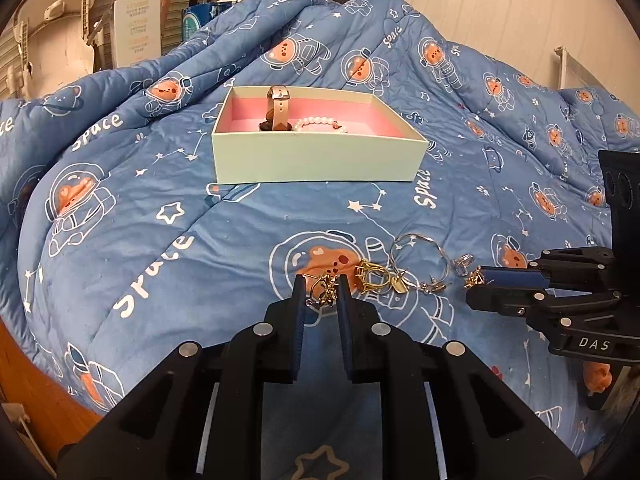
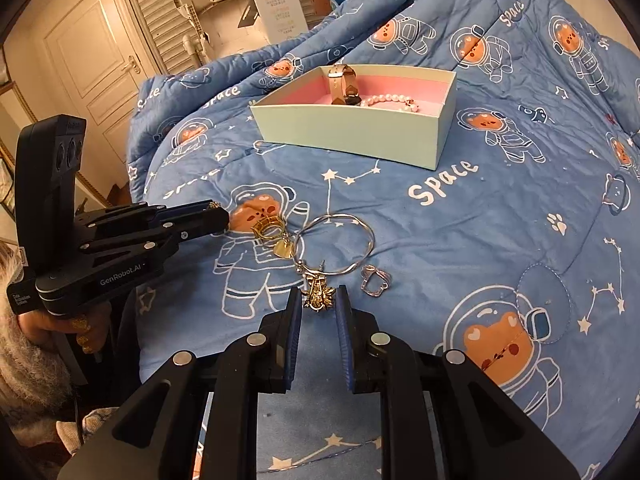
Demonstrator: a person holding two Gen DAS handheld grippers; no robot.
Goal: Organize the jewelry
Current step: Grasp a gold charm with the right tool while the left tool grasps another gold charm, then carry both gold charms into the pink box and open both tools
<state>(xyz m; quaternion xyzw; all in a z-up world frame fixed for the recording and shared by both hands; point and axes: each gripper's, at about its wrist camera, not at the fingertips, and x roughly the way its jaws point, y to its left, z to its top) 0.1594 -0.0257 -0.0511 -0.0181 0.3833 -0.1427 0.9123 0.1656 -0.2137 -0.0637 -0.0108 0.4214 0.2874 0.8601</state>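
- Step in hand, as I read it: picking the loose pieces off the bed and moving them to the box. Two picks under way at once, one per tool.
- Box sits on the blue quilt, further back from the pile. Already in it: a watch standing on its strap and a pearl bracelet on the pink lining.
- Loose pile lies on the quilt in front of both tools: gold ring, small gold heart charm, thin silver bangle, silver ring.
- Left tool: jaws partly open, narrow gap. A small gold earring sits between the tips. Can't tell whether the pads touch it; it looks straddled, not clamped. In the right camera the same tool looks nearly shut with a bit of gold at the tip, so contact is uncertain.
- Right tool: jaws partly open, similar gap. A gold star-shaped earring sits between the tips, just in front of the bangle's clasp. No clear pinch yet either.
- Next move, my call: close both until the pads bite, lift straight up, check nothing drags along, mainly the bangle beside the right pick.
- Then carry to the box and release low over the lining, clear of the watch and pearls.
- Risk: tiny pieces on soft quilt, easy to push into the fabric or slip out of the pads.
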